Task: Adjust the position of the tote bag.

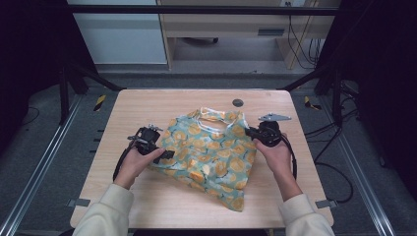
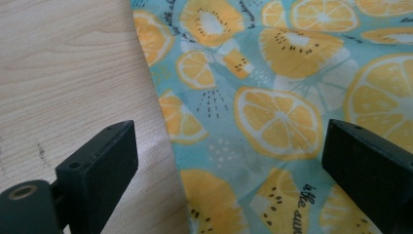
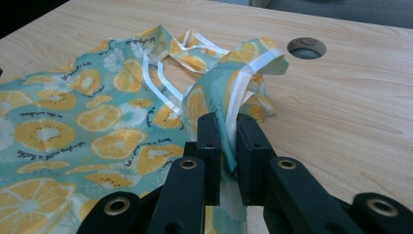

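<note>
Right gripper (image 3: 225,146) pinches the bag (image 3: 97,126) strap — left gripper (image 2: 229,165), seen close, spread over its edge.

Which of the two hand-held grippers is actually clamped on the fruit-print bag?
The right hand-held gripper: its jaws pinch the bag by its white-trimmed edge. The left hand-held gripper stands open over the bag's side edge.

Pale, light-grained wooden table (image 1: 147,105) with rounded corners, mounted on a dark metal frame above grey floor. Spread across the middle of the top: a teal fabric tote bag (image 1: 211,152) printed with orange citrus slices, white-trimmed handles bunched toward the far edge, body lying flat and angled toward the near right. Set into the wood just beyond the handles: a small round dark grommet hole (image 1: 237,103). Bare wood showing all round the bag, widest along the left side and far edge
</note>
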{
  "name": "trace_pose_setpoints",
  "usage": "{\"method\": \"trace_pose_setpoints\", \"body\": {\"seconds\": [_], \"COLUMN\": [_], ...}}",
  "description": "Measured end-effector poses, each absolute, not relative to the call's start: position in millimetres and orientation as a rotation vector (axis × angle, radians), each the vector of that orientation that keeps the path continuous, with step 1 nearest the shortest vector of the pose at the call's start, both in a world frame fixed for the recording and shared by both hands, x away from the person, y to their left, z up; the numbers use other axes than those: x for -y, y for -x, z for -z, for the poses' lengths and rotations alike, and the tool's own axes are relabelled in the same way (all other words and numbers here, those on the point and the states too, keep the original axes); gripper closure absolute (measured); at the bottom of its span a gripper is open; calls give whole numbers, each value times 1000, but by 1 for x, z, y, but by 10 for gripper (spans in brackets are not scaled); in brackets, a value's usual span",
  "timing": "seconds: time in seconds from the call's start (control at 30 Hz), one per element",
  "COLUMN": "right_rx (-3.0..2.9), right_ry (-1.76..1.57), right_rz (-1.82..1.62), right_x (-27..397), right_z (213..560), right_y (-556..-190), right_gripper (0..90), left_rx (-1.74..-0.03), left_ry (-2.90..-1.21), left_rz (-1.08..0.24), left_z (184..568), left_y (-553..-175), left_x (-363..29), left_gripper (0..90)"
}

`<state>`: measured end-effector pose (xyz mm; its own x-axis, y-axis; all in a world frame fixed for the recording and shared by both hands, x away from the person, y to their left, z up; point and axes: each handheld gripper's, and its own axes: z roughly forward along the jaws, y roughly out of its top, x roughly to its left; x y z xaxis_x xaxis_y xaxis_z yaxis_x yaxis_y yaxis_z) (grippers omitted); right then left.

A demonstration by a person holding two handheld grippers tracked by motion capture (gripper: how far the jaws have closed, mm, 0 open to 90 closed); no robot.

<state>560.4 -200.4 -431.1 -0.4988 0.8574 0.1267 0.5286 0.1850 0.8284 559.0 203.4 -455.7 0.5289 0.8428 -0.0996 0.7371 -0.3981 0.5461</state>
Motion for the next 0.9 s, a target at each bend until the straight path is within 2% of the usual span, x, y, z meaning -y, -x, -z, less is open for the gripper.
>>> {"method": "trace_pose_setpoints", "body": {"seconds": [0.3, 0.5, 0.63, 0.77, 0.9], "right_rx": [-2101, -2101, -2098, -2097, -2096], "right_ry": [-1313, -1307, -1313, -1314, -1305], "right_rz": [-1237, -1239, -1240, -1242, -1243], "right_x": [202, 200, 200, 200, 200], "right_z": [431, 431, 431, 431, 429], "right_y": [-559, -560, -560, -560, -559], "right_gripper": [814, 813, 815, 823, 829], "left_rx": [-1313, -1275, -1250, -1228, -1189], "left_ry": [-2248, -2267, -2270, -2256, -2238], "left_rz": [-236, -210, -230, -254, -288], "left_z": [464, 466, 466, 464, 459], "left_y": [-561, -561, -560, -561, -558], "left_x": [-209, -208, -208, -210, -211], "left_gripper": [204, 427, 631, 799, 879]}}
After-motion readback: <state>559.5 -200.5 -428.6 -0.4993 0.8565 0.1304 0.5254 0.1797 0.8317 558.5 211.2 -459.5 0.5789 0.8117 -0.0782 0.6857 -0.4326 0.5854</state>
